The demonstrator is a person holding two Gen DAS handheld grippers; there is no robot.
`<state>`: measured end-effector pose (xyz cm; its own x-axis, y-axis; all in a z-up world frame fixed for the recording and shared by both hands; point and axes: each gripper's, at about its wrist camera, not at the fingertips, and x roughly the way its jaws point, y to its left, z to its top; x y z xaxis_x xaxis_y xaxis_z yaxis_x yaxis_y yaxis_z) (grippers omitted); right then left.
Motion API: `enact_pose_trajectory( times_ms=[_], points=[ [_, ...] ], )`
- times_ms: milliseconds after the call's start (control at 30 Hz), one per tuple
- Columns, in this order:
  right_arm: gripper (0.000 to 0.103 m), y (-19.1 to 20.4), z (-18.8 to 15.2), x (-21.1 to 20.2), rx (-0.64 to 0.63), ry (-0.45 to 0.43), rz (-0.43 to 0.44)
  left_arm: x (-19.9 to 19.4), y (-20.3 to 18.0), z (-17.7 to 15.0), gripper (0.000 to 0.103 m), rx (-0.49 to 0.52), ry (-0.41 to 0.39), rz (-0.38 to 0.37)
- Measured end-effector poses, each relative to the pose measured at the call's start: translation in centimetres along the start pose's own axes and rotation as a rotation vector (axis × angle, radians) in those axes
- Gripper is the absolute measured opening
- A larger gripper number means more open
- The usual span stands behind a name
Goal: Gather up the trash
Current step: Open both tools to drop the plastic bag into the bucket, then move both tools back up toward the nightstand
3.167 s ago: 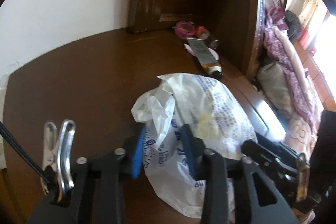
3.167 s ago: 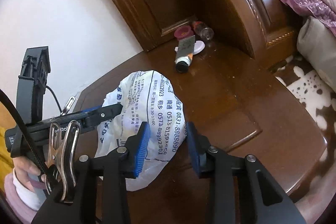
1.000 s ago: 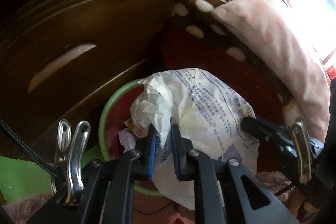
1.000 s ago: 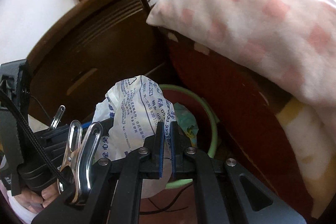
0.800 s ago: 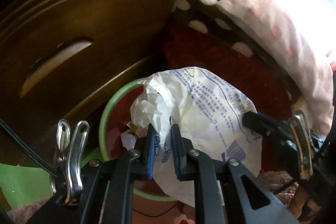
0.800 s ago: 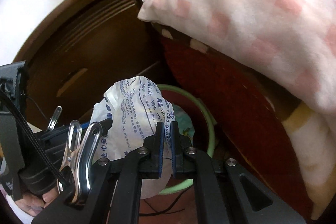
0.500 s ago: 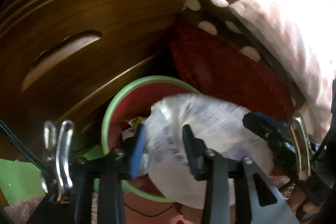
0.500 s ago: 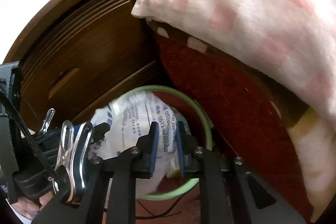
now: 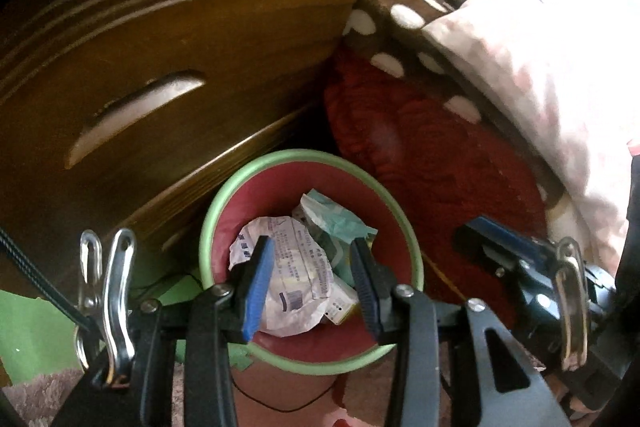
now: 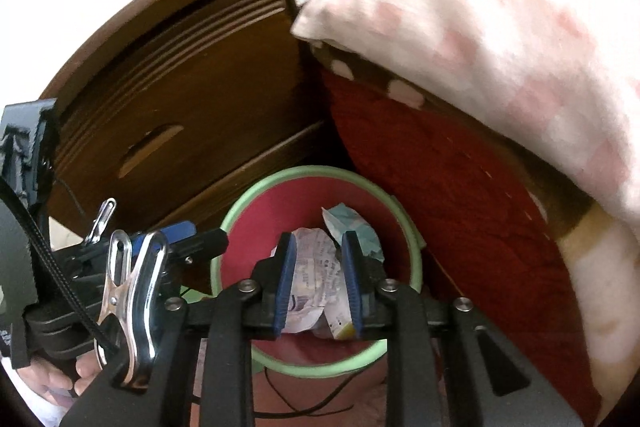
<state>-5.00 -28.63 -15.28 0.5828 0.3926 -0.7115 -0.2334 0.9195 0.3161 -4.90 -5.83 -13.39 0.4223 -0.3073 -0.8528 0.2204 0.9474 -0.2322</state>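
Bag (image 9: 288, 279) lies released inside the bin (image 9: 408, 227); left gripper (image 9: 312, 287) is held spread, right gripper (image 10: 318, 279) is opening, both empty

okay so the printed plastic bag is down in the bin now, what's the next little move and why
Probably lift both tongs straight up, away from the bin. The bag lies inside on the other trash, the left tongs stand open around nothing, and the right tongs are opening, also empty.
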Motion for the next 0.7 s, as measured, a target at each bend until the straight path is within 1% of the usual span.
enact_pose_trajectory(
  times_ms=[300, 533, 700],
  points=[
    [0.025, 1.1, 0.0, -3.4, -0.024, -0.073, 0.049, -3.8, -0.7, -0.5, 0.041, 0.039, -0.066, -0.001],
    [0.025, 1.7, 0.2, -6.7, -0.013, -0.141, 0.084, -7.0, -1.5, -0.6, 0.041, 0.049, -0.119, -0.031],
    [0.026, 2.5, 0.4, -9.1, -0.031, -0.196, 0.105, -9.4, -1.9, 0.0, 0.041, 0.049, -0.154, -0.056]
  ],
)
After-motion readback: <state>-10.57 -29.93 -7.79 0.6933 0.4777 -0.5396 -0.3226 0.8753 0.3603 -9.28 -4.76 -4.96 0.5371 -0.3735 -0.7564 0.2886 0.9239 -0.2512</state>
